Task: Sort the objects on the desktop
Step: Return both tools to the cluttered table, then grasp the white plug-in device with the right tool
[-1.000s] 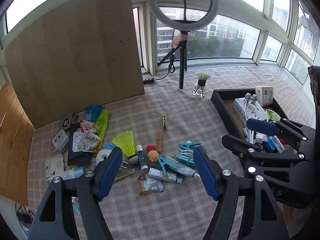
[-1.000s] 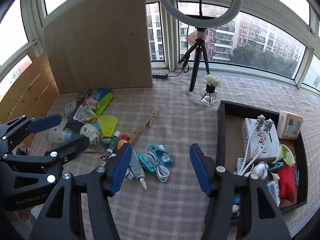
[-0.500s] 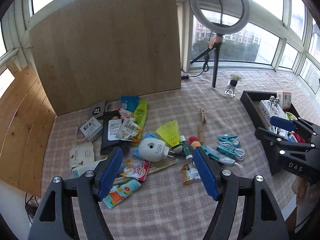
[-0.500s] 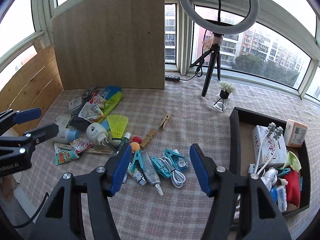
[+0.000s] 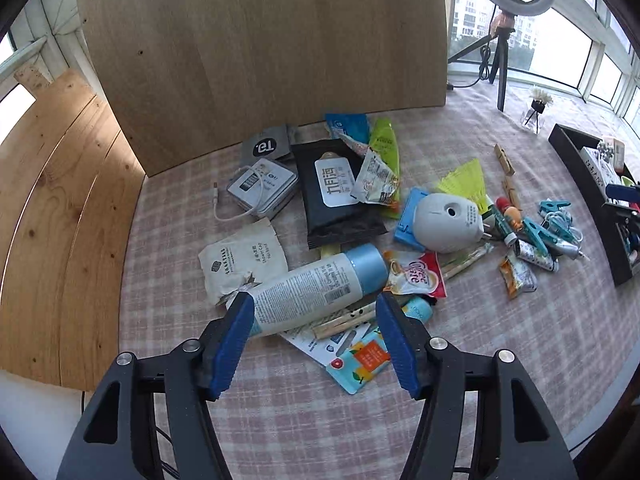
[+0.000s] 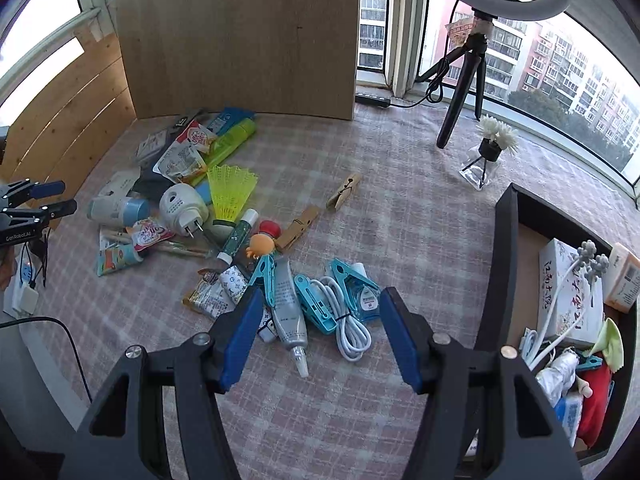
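Note:
A heap of small items lies on the checked tablecloth. My left gripper (image 5: 316, 340) is open and empty, just short of a white bottle with a blue cap (image 5: 316, 288) lying on its side. A white plug-in device (image 5: 446, 222), a black wipes pack (image 5: 338, 192) and a yellow shuttlecock (image 5: 466, 184) lie beyond. My right gripper (image 6: 320, 334) is open and empty, above a grey tube (image 6: 288, 308), teal clips (image 6: 314, 308) and a white cable (image 6: 352, 332). The black tray (image 6: 504, 280) at the right holds sorted items.
A wooden board (image 5: 260, 48) stands at the back. A ring-light tripod (image 6: 464, 76) and a small flower vase (image 6: 490, 156) stand far right. Wooden clothespins (image 6: 344, 196) lie mid-table. Wooden planks (image 5: 52, 200) edge the left side.
My left gripper has swung left and dropped closer to the white bottle. My right gripper has moved forward and lower over the tube and clips. Both stay open.

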